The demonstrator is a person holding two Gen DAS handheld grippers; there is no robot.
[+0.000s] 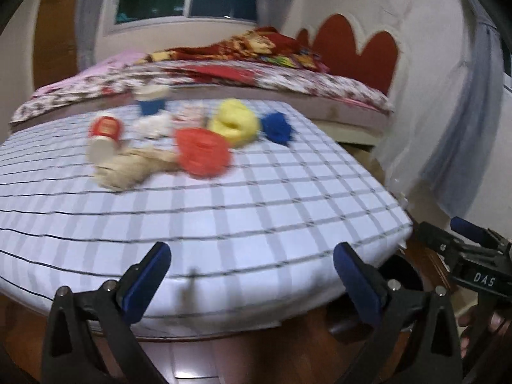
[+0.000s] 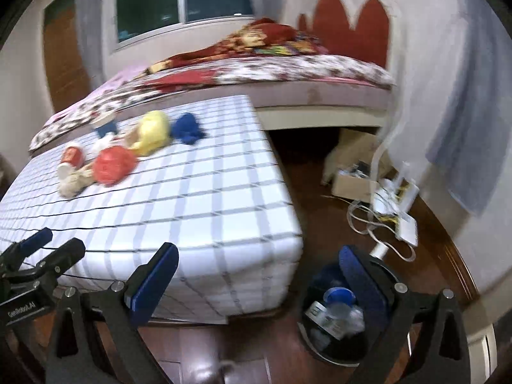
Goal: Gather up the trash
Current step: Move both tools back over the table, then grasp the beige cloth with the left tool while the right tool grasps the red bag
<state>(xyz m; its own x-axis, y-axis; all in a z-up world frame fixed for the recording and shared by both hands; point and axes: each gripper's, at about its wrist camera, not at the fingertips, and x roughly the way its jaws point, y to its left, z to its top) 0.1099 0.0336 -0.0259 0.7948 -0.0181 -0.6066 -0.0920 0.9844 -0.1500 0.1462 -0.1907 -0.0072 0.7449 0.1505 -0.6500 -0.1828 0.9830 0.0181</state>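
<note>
Trash lies in a cluster on a white checked mattress (image 1: 224,217): a red crumpled ball (image 1: 202,152), a yellow wad (image 1: 235,121), a blue wad (image 1: 277,127), a beige crumpled bag (image 1: 128,168), a red-and-white cup on its side (image 1: 104,137) and a blue cup (image 1: 150,100). The same cluster shows in the right wrist view, with the red ball (image 2: 113,164) in front. My left gripper (image 1: 252,275) is open and empty over the mattress's near edge. My right gripper (image 2: 259,275) is open and empty, above a dark bin (image 2: 332,329) on the floor that holds a bottle and wrappers.
A bed with a floral cover (image 1: 288,80) stands behind the mattress, under a window. On the wooden floor to the right lie a cardboard box (image 2: 348,185), white cables and adapters (image 2: 393,214). A wall with a grey curtain closes off the right side.
</note>
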